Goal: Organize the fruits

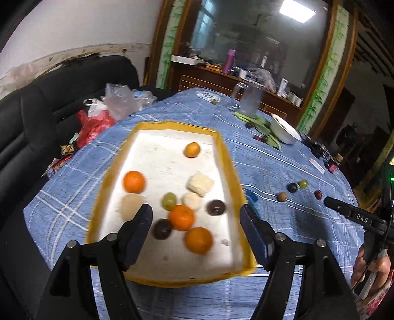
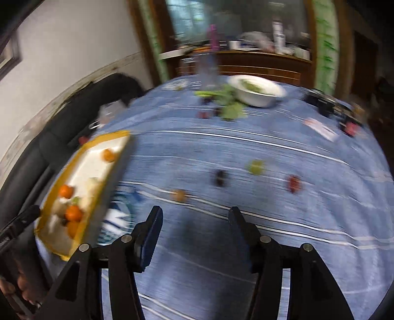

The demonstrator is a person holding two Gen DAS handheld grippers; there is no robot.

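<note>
Both the left tongs (image 1: 195,216) and right tongs (image 2: 195,221) are spread and empty; fruits are gathered in the yellow-rimmed tray (image 1: 225,157), while four small fruits (image 2: 220,177) are left loose on the desk (image 2: 246,246).

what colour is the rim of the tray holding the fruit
Yellow, around a white inside; the tray shows best in the left wrist view.

- A white wall (image 1: 73,27) with a stained, peeling lower band stood far beyond the left finger.
- A black sofa (image 1: 44,103) sat under it.
- Straight ahead, a wooden sideboard (image 1: 209,81) carried clutter.
- A bamboo-painted frame (image 1: 327,73) enclosed a glass panel (image 1: 258,32) reflecting a ceiling light (image 1: 298,9).
</note>
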